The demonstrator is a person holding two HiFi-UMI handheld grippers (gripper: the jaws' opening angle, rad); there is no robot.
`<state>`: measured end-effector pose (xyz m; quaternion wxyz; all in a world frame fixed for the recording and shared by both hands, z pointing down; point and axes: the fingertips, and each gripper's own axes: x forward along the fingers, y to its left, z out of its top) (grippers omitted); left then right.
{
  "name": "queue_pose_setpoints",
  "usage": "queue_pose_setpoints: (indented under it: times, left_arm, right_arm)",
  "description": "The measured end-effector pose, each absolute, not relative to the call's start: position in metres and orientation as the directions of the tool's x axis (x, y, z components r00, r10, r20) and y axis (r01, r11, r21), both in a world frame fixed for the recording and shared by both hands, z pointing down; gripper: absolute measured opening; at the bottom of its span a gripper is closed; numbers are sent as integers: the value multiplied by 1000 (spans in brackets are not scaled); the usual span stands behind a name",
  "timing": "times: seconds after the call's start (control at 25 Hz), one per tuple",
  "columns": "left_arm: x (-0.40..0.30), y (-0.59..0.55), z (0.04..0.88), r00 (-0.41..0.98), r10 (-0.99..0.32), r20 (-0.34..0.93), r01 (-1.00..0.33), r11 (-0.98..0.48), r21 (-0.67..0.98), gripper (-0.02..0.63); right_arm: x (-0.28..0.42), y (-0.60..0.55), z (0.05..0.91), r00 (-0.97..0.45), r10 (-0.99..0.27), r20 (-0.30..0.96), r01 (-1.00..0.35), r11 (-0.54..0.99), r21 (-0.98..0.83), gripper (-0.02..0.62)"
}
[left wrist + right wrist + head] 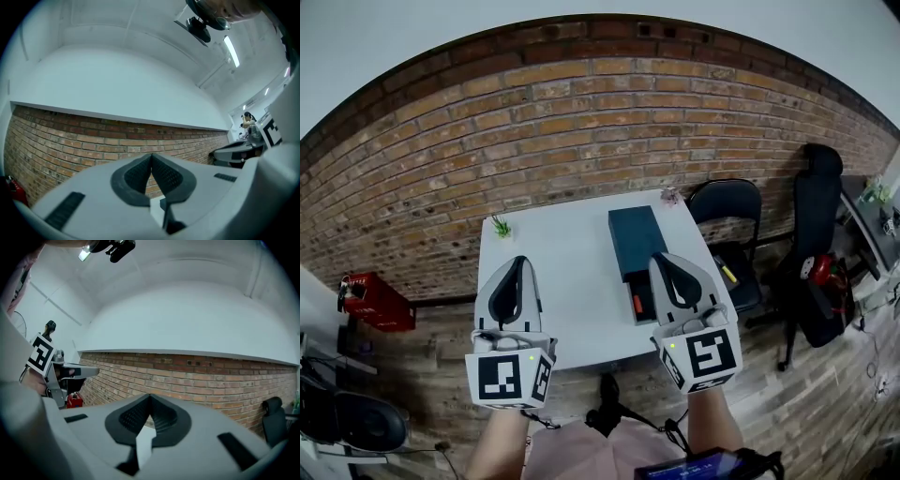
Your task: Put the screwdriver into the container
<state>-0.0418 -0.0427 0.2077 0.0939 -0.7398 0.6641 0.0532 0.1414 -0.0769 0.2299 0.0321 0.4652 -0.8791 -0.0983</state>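
The orange-handled screwdriver [637,303] shows only as a short orange stub. It appears to lie inside the open near end of the dark teal rectangular container [635,239], at that box's 6 o'clock. The container rests on the white bench [572,281], about 2 o'clock from the bench's middle. So the task looks done, though the tool's shaft cannot be made out.

The right hand-held gripper [664,262] hangs above the bench at the container's 4 o'clock and hides that corner in the head view. Its jaws are pressed together on nothing and it faces the red brick wall [197,376]. The left hand-held gripper [521,262], at the container's 9 o'clock, is likewise closed and empty.

The likely risk is that the screwdriver rests on the rim, not fully inside. A careless drop of the right hand-held gripper could then nudge it out or shove the container toward the bench's 3 o'clock edge.
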Motion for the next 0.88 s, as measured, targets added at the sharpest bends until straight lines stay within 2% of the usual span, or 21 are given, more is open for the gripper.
queue_pose_setpoints:
  times: [0.88]
  left_arm:
    - [-44, -40, 215, 117, -972, -203, -993, -111, -37, 12]
  right_arm:
    - [136, -76, 231, -558, -829, -21, -809, 539, 233, -2]
